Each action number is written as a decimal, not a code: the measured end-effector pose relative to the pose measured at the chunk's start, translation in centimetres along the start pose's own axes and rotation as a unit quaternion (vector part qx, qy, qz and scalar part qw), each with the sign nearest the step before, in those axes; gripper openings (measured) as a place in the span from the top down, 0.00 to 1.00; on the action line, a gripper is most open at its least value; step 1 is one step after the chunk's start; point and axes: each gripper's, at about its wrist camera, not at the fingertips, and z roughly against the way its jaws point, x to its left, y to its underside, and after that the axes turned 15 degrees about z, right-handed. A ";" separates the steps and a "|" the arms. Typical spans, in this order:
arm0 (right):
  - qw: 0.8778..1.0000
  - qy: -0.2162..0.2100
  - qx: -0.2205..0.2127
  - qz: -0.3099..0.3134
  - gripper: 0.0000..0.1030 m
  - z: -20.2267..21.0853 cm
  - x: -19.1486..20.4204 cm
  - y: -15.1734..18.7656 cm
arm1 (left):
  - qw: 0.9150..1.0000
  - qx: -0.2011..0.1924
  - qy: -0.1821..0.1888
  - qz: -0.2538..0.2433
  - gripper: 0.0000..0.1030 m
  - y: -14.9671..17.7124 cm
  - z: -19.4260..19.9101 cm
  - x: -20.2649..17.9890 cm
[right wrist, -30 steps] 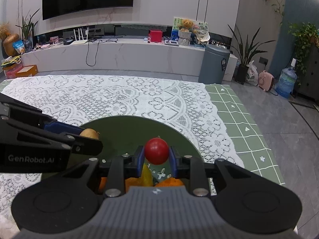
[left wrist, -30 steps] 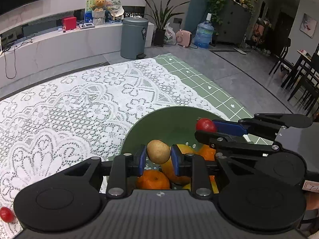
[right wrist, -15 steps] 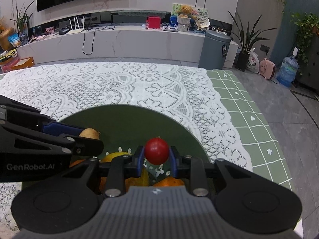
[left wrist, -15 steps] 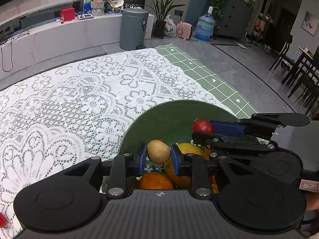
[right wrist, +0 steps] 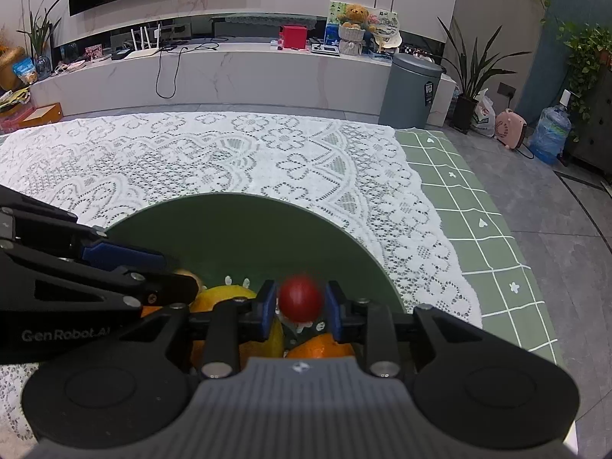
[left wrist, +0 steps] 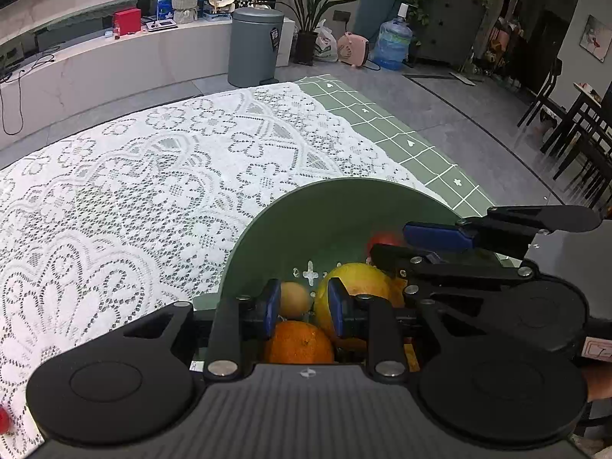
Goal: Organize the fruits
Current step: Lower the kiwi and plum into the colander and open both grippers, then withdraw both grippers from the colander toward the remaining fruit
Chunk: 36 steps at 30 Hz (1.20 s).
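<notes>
We count one green bowl point(left wrist: 306, 214) in front of the claws. In it we see two oranges point(left wrist: 298, 342) point(right wrist: 321, 346), one yellow fruit point(left wrist: 357, 281), one small brown fruit point(left wrist: 294, 298) and one red fruit point(right wrist: 300, 297). One more red thing point(left wrist: 3, 419) sits far left.

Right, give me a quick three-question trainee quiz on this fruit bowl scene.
1. True or false: the green bowl holds no fruit yet.
2. Which lies between the fingers of the right gripper? A) a small red fruit B) a banana C) a bunch of grapes
3. Fill in: the small tan fruit lies between the fingers of the ___ gripper.
Key: 1 false, an orange and a yellow fruit lie in it; 2 A; 3 the left gripper.
</notes>
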 end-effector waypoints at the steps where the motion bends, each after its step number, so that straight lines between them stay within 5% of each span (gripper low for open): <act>1: 1.000 0.001 0.000 0.000 0.75 0.1 0.0 0.0 | 1.000 0.000 -0.001 0.000 0.70 0.0 0.0 0.0; 14: 0.999 0.028 -0.022 -0.013 0.47 3.2 0.1 0.1 | 1.000 -0.026 -0.002 0.006 0.59 0.1 2.8 -0.2; 36: 0.994 0.022 -0.088 -0.052 0.29 9.9 5.5 1.3 | 0.994 -0.101 -0.030 0.013 0.56 2.6 10.9 1.2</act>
